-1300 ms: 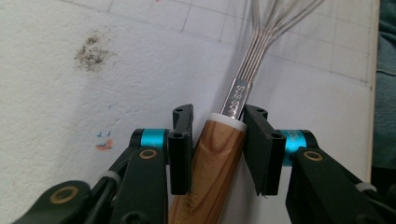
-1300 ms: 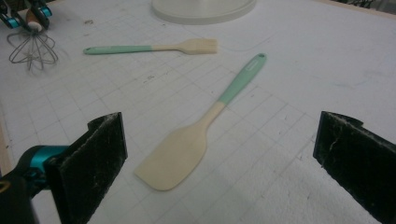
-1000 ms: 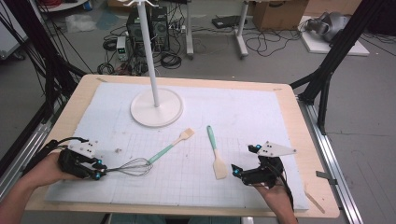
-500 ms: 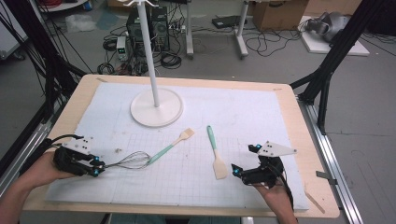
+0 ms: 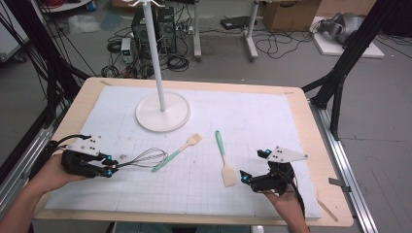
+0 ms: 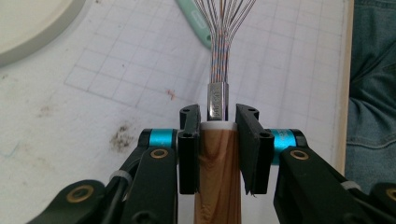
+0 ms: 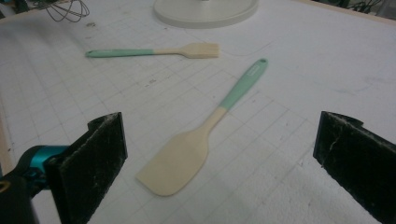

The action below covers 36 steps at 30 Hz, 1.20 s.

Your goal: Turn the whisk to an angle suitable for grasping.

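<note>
Whisk (image 5: 145, 158): lies on the white gridded mat (image 5: 252, 126) at about 8 o'clock from the mat centre, wire head pointing toward 3 o'clock. Its wooden handle (image 6: 219, 172) is clamped between the two black jaws of the left gripper (image 5: 108, 167), which press against both sides of the handle just behind the metal collar (image 6: 218, 100). In the left gripper view the wires fan out from the collar toward 12 o'clock, and a mint-green handle lies beside them on the mat.

Pastry brush (image 5: 177, 151): mint-green handle, pale bristle end. It lies at 3 o'clock of the whisk head, with its handle tip just beside the wires and the bristles pointing toward 1 o'clock.

Spatula (image 5: 224, 160): mint-green handle, cream blade. It lies near the mat centre, blade toward 6 o'clock, handle toward 12 o'clock, apart from the brush.

Right gripper (image 5: 245, 178): held in the right hand (image 5: 286, 204) at about 5 o'clock on the mat, just beside the spatula blade at its 3 o'clock side. Its jaws stand wide apart and hold nothing; in the right gripper view the blade (image 7: 180, 161) lies on the mat between and ahead of them, not touching either.

Stand (image 5: 162, 109): white round base with an upright pole, at 11 o'clock on the mat, well apart from both grippers.

Table (image 5: 311, 126): wooden top, carrying the mat.
</note>
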Each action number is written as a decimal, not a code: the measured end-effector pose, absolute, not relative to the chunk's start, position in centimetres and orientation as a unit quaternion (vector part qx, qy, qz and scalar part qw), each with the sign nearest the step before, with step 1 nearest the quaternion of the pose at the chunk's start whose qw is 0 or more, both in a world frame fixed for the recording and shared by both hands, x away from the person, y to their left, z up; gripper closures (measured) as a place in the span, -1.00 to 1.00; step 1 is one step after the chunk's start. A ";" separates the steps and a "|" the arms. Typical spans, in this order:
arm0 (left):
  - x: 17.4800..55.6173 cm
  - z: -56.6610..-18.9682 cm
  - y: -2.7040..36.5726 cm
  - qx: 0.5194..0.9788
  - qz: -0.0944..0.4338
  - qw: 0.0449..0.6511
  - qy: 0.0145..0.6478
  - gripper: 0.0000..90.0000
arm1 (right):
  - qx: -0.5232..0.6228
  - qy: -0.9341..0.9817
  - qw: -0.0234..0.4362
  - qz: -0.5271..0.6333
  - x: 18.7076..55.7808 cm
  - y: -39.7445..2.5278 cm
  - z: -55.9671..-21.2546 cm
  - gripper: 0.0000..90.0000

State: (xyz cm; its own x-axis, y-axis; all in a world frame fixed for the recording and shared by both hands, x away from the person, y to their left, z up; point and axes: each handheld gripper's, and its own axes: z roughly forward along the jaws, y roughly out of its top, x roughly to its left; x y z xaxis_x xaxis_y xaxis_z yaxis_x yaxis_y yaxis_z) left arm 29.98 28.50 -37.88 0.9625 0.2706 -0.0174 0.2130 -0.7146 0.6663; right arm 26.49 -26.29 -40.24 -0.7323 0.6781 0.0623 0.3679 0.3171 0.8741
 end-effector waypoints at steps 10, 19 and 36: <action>30.3 -36.7 27.0 0.921 0.048 0.368 0.118 0.59 | 0.318 0.800 0.148 0.486 27.1 -25.5 -39.6 -0.97; 30.5 -36.3 25.9 0.925 0.049 0.362 0.107 0.59 | 0.313 0.802 0.144 0.488 27.3 -25.2 -39.3 -0.97; 30.6 -36.4 24.3 0.932 0.044 0.346 0.098 0.59 | 0.302 0.806 0.139 0.489 27.6 -24.7 -39.0 -0.97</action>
